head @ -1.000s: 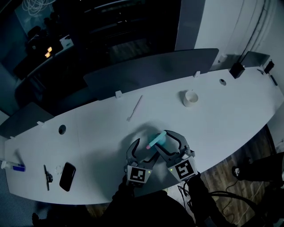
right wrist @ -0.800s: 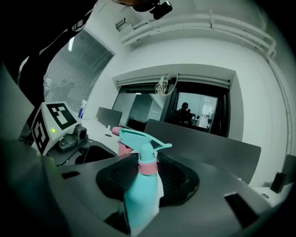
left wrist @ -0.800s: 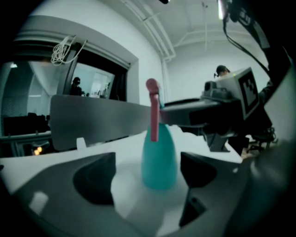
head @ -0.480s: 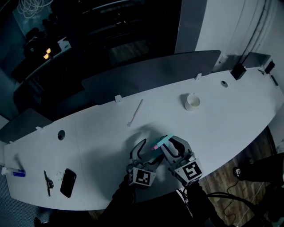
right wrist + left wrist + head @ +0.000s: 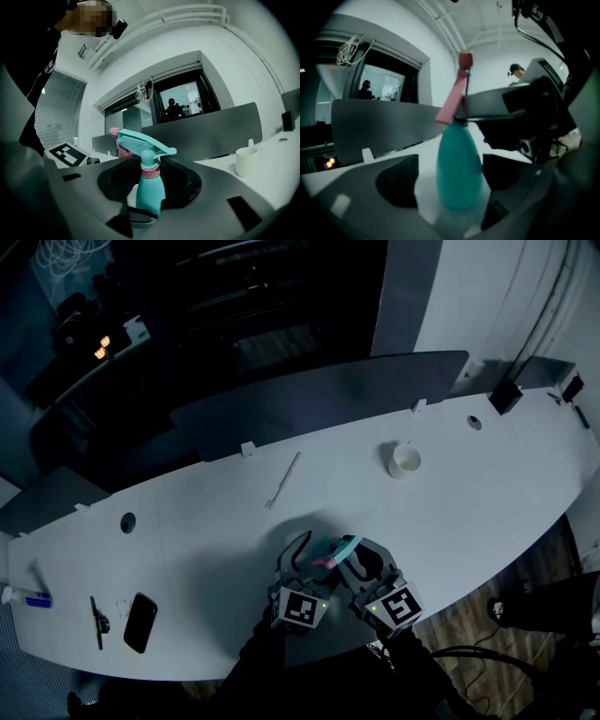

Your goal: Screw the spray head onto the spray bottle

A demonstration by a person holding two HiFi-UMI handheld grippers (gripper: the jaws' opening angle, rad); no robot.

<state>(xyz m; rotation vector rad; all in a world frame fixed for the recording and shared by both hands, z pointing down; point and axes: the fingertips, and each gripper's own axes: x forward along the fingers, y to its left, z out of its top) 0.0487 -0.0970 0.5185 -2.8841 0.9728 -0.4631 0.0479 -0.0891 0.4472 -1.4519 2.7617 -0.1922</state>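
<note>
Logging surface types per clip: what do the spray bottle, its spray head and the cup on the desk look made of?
The spray bottle: likely plastic, opaque teal, smooth with soft sheen.
The spray head: moulded plastic, teal top, pink trigger and collar.
The cup: white, matte; paper or ceramic, unclear.

We record: spray bottle (image 5: 459,164) between the left gripper's (image 5: 450,183) fingers; spray head (image 5: 143,143) between the right gripper's (image 5: 150,185) fingers; cup (image 5: 247,161) on the table (image 5: 487,484), rightward beyond them.

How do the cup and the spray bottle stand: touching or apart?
Apart. The head view shows bare table between the cup and the spray bottle.
</note>
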